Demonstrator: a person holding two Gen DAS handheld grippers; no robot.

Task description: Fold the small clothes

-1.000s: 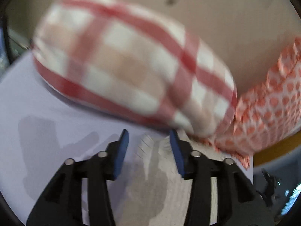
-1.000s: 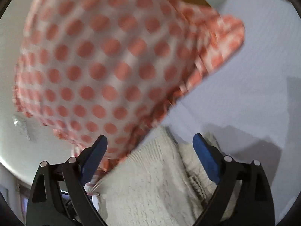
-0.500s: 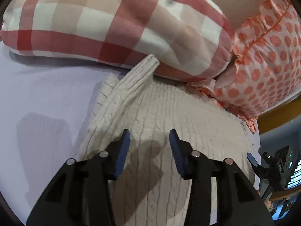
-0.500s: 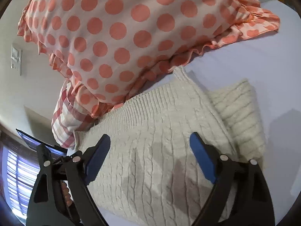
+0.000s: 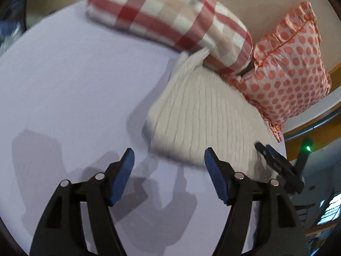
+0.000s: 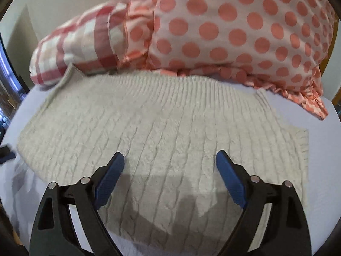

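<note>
- Since half a second ago, both grippers have backed away from the pillows; the left gripper (image 5: 169, 172), then half closed above the knit, now has its jaws wider and sits over bare sheet just off the garment's near edge.
- Left gripper: fingers spread, nothing between the blue pads (image 5: 215, 180); not touching the fabric.
- Right gripper (image 6: 170, 178): fingers spread wide, released, hovering over the cream cable-knit sweater (image 6: 162, 128); contact with the knit cannot be told.
- Sweater lies flat on the lavender bed sheet (image 5: 70, 89), ribbed hem toward the pillows, one folded part showing at its right edge in the right wrist view.
- Red checked pillow (image 5: 174, 19) lies at the head of the bed; one ribbed corner of the sweater touches it.
- Polka-dot pillow (image 6: 240, 29), with frilled edge, sits beside the checked one, its frill just at the sweater's hem.
- Left wrist view is motion-blurred; the right gripper's tip shows at the sweater's far side.
</note>
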